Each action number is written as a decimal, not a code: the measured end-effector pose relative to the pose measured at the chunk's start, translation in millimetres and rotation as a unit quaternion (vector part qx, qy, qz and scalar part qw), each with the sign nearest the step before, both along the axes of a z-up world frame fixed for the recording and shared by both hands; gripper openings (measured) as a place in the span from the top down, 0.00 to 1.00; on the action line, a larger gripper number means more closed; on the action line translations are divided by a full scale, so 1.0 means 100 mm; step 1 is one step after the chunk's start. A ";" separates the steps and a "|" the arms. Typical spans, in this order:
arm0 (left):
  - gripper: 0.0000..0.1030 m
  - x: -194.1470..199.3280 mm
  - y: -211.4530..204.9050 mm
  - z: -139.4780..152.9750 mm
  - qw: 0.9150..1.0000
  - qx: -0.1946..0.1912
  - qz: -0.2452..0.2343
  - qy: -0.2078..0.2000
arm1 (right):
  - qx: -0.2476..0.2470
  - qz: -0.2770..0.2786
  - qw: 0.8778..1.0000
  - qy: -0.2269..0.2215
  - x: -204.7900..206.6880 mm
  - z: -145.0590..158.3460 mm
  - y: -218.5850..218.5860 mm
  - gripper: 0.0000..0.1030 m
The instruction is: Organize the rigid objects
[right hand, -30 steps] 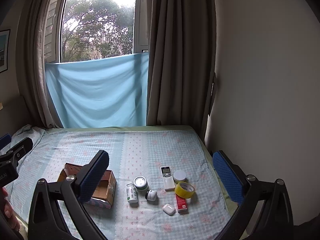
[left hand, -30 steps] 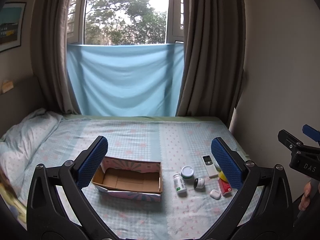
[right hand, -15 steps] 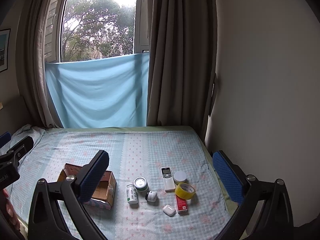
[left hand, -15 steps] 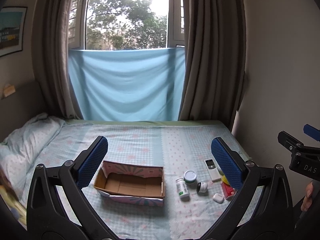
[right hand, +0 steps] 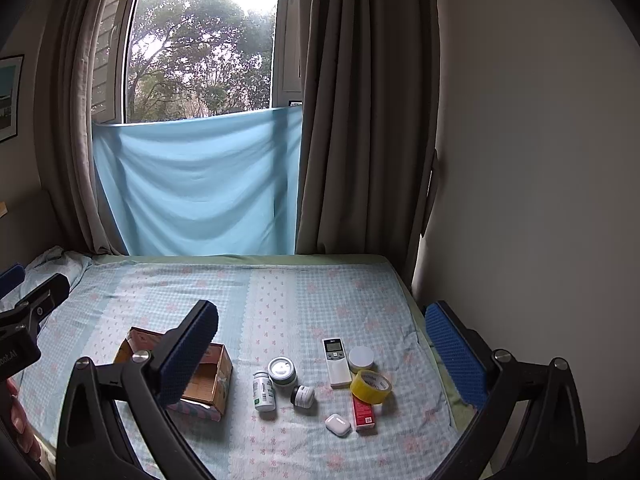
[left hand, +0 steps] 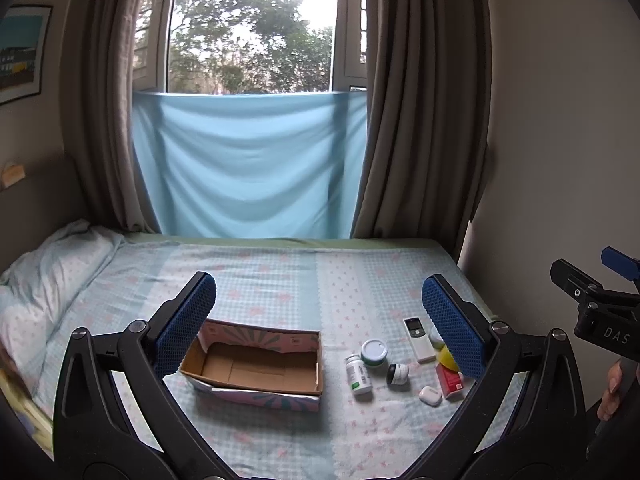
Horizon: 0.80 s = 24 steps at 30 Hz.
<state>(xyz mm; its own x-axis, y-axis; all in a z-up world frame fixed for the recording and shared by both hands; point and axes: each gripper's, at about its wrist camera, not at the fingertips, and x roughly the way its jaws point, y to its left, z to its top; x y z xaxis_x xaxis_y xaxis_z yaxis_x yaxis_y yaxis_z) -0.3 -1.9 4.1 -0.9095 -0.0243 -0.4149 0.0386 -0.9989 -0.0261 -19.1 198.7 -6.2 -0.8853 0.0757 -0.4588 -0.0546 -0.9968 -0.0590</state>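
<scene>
An open, empty cardboard box point(left hand: 256, 368) point(right hand: 208, 380) lies on the bed. To its right lies a cluster: a white pill bottle point(left hand: 358, 374) point(right hand: 264, 391), a green-rimmed jar point(left hand: 374, 353) point(right hand: 282, 371), a small dark jar point(left hand: 397, 374) point(right hand: 303, 395), a white remote point(left hand: 418, 339) point(right hand: 336, 362), a yellow tape roll point(right hand: 371, 386), a red box point(right hand: 363, 412), a white earbud case point(left hand: 430, 395) point(right hand: 338, 424) and a white round lid point(right hand: 361, 358). My left gripper point(left hand: 320, 332) and right gripper point(right hand: 324, 348) are both open, empty, held above the bed's near edge.
The bed point(left hand: 280, 280) has a light blue patterned sheet, with a pillow point(left hand: 44, 272) at the left. A wall point(right hand: 540, 200) borders the bed's right side. Curtains and a blue cloth point(left hand: 248, 168) hang at the window behind.
The left wrist view has tilted slightly upward, so the box and objects sit lower in frame. The right gripper has barely moved. Both stay open.
</scene>
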 end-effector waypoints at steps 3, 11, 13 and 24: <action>0.01 -0.01 0.00 0.00 1.000 -0.001 0.001 0.001 | 0.001 0.002 1.000 -0.002 -0.03 0.00 0.00 0.00; 0.01 -0.05 0.02 -0.03 1.000 -0.009 0.005 -0.002 | -0.002 0.005 1.000 -0.002 -0.08 -0.03 0.02 0.00; 0.01 -0.07 0.01 -0.04 1.000 -0.008 0.005 -0.006 | -0.007 0.006 1.000 -0.003 -0.11 -0.04 0.03 0.00; 0.01 -0.63 0.10 -0.36 0.996 0.015 0.006 -0.085 | -0.023 -0.006 0.998 -0.055 -0.48 -0.27 0.31 0.00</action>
<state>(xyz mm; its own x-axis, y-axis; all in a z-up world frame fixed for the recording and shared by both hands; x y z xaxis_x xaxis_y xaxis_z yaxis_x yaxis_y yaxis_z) -62.9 7.8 -31.5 -0.8260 -0.0196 -0.5633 0.0560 -0.9973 -0.0473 -66.7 229.5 -33.2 -0.8290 0.0618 -0.5558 -0.0617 -0.9979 -0.0188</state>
